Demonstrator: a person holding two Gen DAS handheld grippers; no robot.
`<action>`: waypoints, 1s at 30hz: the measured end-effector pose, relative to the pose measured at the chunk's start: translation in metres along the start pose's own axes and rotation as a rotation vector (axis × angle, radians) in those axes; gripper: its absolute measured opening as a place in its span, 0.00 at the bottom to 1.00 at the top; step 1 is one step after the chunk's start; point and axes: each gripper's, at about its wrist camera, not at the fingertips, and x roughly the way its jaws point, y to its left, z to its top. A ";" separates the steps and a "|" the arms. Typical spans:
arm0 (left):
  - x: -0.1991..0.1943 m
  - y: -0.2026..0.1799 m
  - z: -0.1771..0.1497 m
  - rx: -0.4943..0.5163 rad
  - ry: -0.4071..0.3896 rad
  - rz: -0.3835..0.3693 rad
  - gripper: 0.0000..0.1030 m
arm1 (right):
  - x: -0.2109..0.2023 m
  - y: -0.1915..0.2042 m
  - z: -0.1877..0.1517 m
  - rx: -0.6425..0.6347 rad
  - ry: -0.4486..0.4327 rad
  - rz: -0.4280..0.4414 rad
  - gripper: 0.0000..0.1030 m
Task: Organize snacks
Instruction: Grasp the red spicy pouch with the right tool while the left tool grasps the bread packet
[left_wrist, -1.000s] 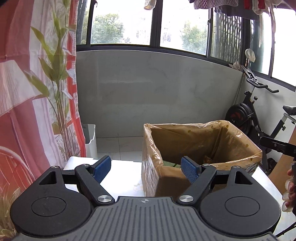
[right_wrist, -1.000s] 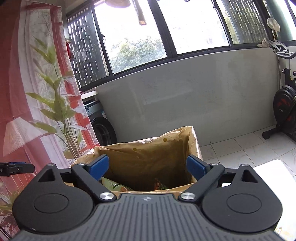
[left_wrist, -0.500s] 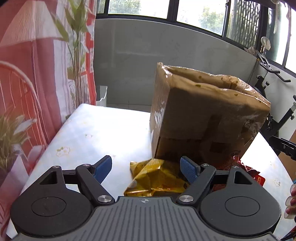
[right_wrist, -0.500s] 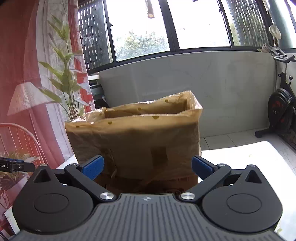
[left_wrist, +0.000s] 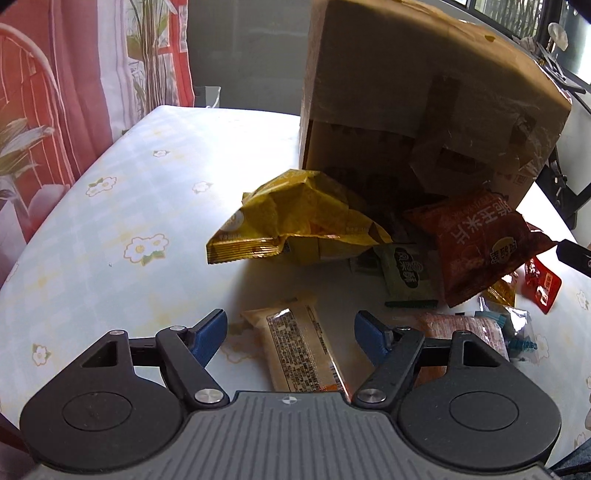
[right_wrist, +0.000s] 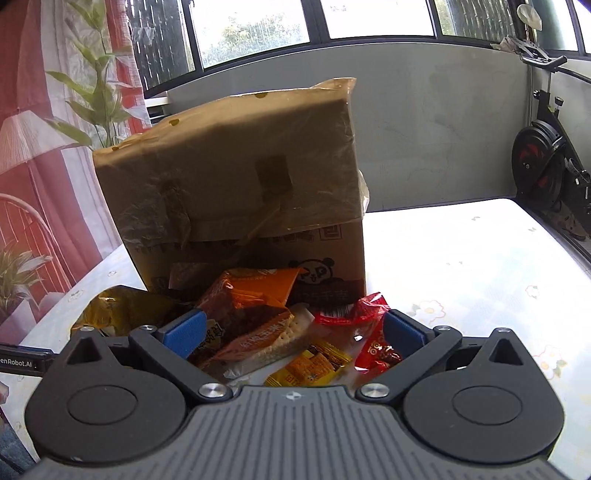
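Both grippers have dropped since 1 second ago from above the box rim to table level, bringing the snack pile into view: left gripper (left_wrist: 290, 330), jaws apart and lately narrowing, clamped on nothing, over 1 tan wrapped bar (left_wrist: 299, 354); right gripper (right_wrist: 291, 328), jaws fully apart, nothing held, over the pile. On 1 floral-cloth table (left_wrist: 122, 206) stands 1 cardboard box (left_wrist: 413, 96), with snacks heaped against its base: 1 yellow bag (left_wrist: 295, 218), 1 orange-red bag (left_wrist: 476, 240), 1 green packet (left_wrist: 410, 273), 1 red packet (left_wrist: 541, 284), 1 small yellow packet (right_wrist: 314, 363), 1 cracker pack (right_wrist: 273, 347).
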 end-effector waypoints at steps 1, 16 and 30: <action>0.002 -0.002 -0.002 0.005 0.012 -0.005 0.75 | 0.001 -0.004 -0.001 0.000 0.002 -0.008 1.00; 0.004 -0.001 -0.011 -0.016 0.037 -0.005 0.73 | 0.045 -0.046 -0.025 -0.357 0.112 -0.095 0.86; 0.011 -0.006 -0.010 -0.004 0.057 -0.014 0.69 | 0.064 -0.064 -0.021 -0.471 0.247 0.049 0.86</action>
